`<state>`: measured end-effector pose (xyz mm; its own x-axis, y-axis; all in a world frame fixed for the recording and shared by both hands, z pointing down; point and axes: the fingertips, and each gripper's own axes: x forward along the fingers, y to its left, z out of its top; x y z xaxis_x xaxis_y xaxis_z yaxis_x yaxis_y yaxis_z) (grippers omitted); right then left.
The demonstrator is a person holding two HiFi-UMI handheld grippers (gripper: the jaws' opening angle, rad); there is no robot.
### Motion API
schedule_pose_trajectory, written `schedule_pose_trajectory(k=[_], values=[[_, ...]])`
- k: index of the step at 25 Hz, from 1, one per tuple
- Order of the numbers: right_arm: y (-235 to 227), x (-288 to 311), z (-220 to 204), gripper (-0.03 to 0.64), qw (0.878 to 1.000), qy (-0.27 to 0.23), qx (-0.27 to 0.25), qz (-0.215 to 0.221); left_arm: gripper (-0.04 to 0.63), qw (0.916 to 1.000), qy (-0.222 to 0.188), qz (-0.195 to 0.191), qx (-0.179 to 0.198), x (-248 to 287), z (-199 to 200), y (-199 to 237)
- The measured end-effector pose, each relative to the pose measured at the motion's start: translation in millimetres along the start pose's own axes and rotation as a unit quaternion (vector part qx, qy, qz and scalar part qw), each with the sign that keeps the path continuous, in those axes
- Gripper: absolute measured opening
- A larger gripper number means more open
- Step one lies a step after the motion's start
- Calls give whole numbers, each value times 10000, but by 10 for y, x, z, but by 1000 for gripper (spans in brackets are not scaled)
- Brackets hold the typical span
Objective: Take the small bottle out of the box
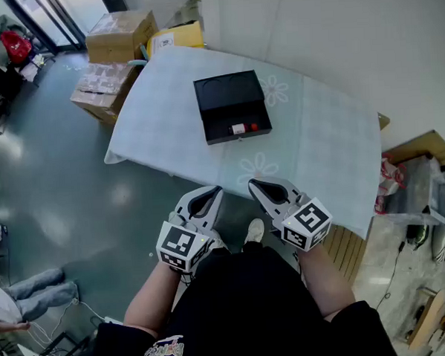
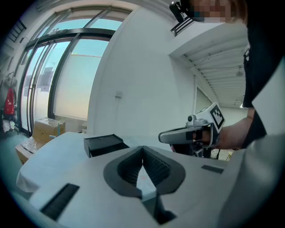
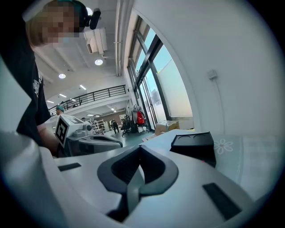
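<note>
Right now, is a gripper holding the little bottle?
No, the left gripper and the right gripper are shut and empty short of the table, and the bottle lies in the black box.

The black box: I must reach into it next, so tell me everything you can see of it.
The box is black, rectangular and matte, like stiff card or plastic. It sits flat on a pale flowered cloth, turned slightly askew. Its larger far part is plain black with a raised rim; the gripper views show round recesses there. In the narrow near strip a small bottle with a red cap lies on its side. Nothing else touches it.
</note>
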<state>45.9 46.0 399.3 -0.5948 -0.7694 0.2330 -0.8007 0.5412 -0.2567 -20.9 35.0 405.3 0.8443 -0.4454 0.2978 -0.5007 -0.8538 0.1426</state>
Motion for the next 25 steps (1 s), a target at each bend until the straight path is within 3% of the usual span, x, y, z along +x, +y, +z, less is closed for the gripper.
schedule_pose_trajectory(k=[25], values=[[214,233,42,21,9999,-67,-42,138,29,9998,-89,-145,57,-158,-95,140]])
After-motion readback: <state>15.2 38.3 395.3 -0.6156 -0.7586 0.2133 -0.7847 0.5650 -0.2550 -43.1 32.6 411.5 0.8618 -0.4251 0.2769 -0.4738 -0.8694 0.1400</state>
